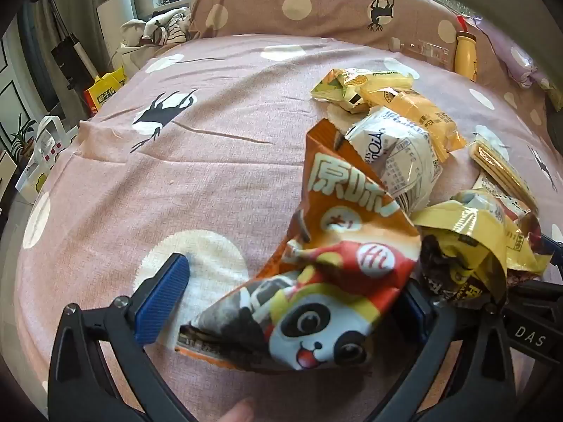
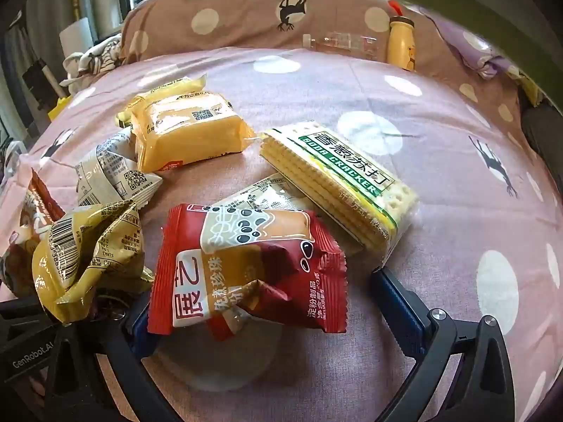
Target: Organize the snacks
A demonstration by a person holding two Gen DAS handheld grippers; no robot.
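Left gripper: jaws spread wide, gripping nothing; orange panda packet lying loose between them.
Right gripper: jaws wide apart, nothing clamped; red packet between them.
Soda crackers: just beyond red packet.
Bed: snacks scattered on pink sheet.

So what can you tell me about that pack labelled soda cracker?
The soda cracker pack is a clear plastic wrapper around a stack of pale square crackers, with a green and white label strip on top. It looks sealed and lies tilted on the pink spotted bedsheet, its lower end resting on a white packet near the red snack packet.
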